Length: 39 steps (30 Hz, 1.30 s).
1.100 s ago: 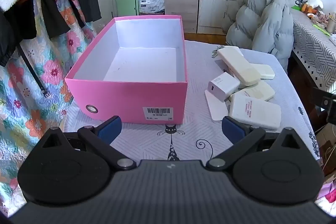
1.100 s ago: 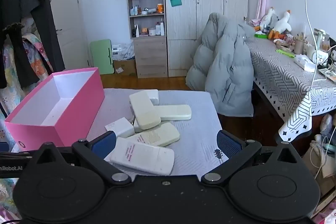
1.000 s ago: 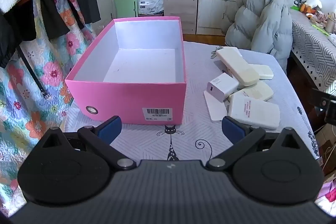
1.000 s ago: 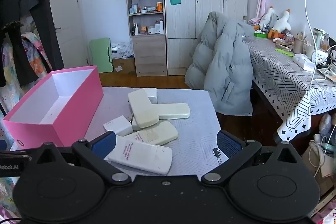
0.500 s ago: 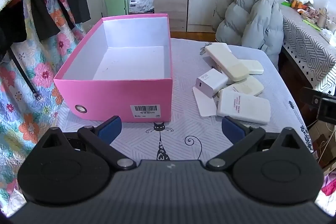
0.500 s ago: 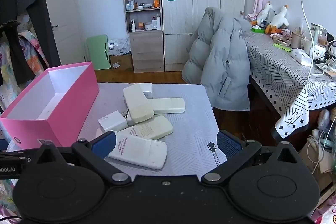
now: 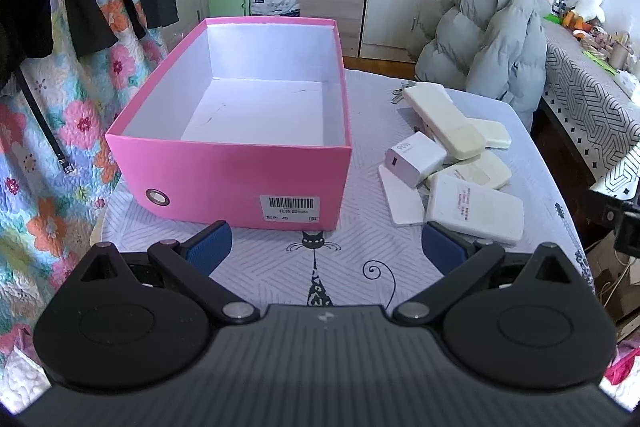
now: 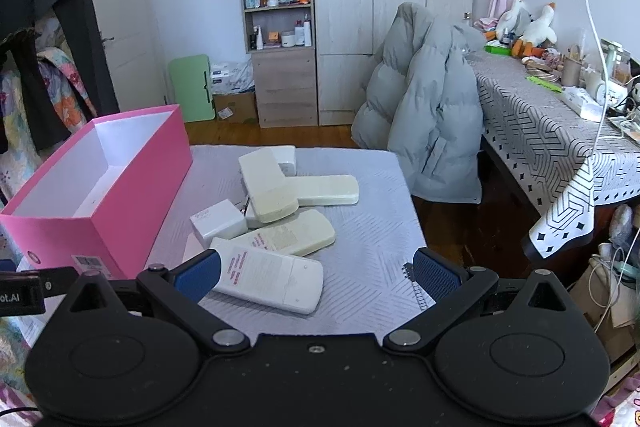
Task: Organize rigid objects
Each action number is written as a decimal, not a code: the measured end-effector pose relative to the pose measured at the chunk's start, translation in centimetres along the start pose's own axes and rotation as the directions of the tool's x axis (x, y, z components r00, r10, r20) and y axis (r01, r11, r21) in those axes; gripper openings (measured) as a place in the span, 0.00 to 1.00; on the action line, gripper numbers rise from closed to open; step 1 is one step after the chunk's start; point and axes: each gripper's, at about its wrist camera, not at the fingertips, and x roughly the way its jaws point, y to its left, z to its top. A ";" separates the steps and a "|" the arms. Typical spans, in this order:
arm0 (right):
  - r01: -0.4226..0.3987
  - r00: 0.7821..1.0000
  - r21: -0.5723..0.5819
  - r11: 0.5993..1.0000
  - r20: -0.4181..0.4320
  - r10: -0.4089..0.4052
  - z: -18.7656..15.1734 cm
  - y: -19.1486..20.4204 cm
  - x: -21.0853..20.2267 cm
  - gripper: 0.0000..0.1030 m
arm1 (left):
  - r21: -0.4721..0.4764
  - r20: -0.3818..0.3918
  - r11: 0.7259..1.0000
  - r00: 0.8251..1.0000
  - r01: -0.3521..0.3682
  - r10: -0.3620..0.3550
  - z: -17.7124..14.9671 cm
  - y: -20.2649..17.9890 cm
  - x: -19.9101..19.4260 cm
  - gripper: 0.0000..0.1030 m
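An empty pink box with a white inside stands on the left of the table; it also shows in the right wrist view. To its right lies a pile of several white and cream remotes, the nearest one flat at the front, with a white charger cube beside them. My left gripper is open and empty, just short of the box's front wall. My right gripper is open and empty, its left finger close to the nearest remote.
The table has a pale patterned cloth. A chair with a grey puffer jacket stands behind it. A second table with a geometric cloth is at the right. Hanging clothes and a floral quilt are at the left.
Both grippers have drifted slightly forward and lower toward the table; the box and remotes look a little nearer. Nothing was gripped or moved.
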 end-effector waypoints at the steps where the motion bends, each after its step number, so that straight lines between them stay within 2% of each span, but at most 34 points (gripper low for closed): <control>1: -0.007 1.000 0.000 1.000 -0.004 0.007 0.0 0.0 0.1 1.00 | 0.003 0.000 1.000 1.000 0.001 -0.001 0.0 0.0 0.0 0.99; 9: -0.066 0.997 -0.005 0.998 -0.027 0.066 -0.2 0.6 0.3 1.00 | 0.006 0.012 1.000 1.000 -0.011 0.011 -0.1 0.1 0.2 0.99; 17: -0.073 0.997 -0.011 0.997 -0.032 0.072 -0.2 0.9 0.3 1.00 | 0.011 0.012 0.998 0.998 -0.059 0.059 -0.2 0.3 0.3 1.00; 39: -0.071 0.997 -0.010 0.997 -0.033 0.071 -0.2 0.9 0.3 1.00 | 0.035 0.072 0.992 0.990 -0.121 0.118 -0.5 0.2 -0.4 1.00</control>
